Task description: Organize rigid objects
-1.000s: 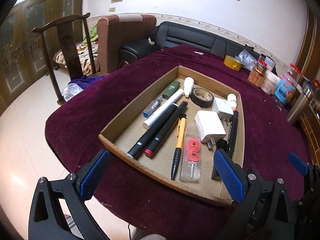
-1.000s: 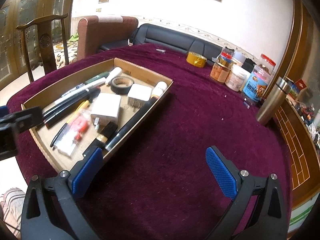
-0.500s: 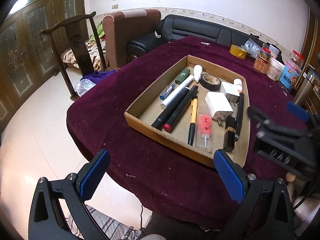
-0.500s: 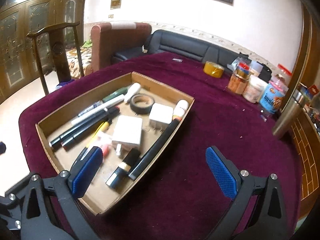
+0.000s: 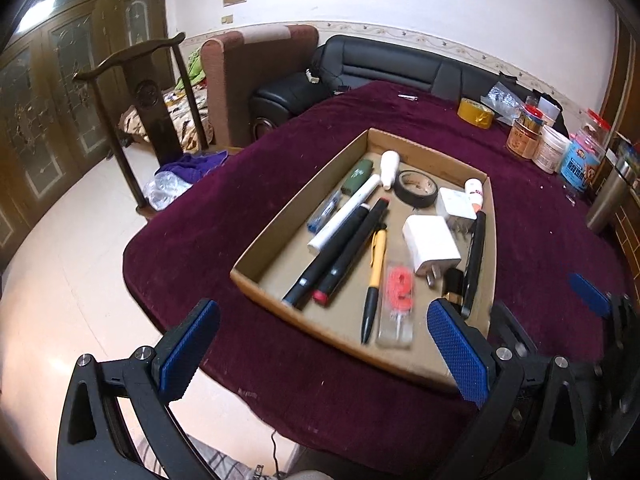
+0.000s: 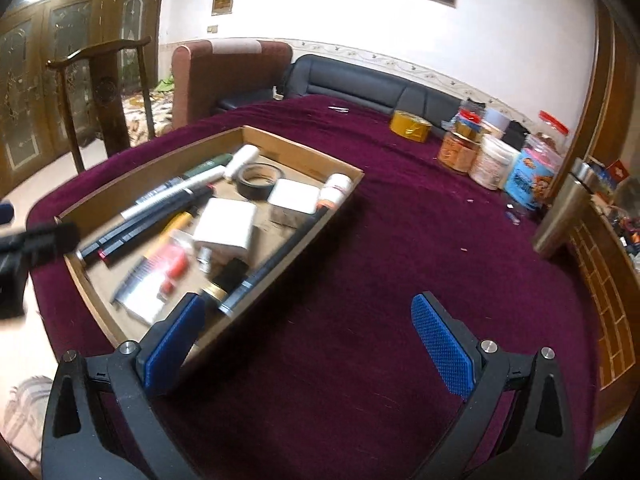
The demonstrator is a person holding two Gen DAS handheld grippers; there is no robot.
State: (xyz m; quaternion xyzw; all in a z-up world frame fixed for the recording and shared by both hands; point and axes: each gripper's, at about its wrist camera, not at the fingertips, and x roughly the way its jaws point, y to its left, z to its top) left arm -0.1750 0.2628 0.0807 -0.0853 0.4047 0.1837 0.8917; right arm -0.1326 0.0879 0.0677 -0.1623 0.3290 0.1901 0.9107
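Observation:
A shallow cardboard tray lies on the maroon tablecloth. It holds black markers, a white marker, a yellow pen, a white charger, a black tape roll and a red piece in a clear pack. My left gripper hangs open before the tray's near wall, holding nothing. My right gripper is open over bare cloth beside the tray; its left pad overlaps the near right corner. A black and gold tube lies there.
At the far right of the table stand a yellow tape roll, jars and a steel flask. A wooden chair, an armchair and a black sofa are beyond the table. The floor lies left of the table edge.
Both grippers drew back from the tray half a second ago and have now moved closer to it again. Both stay open; nothing in the tray has moved.

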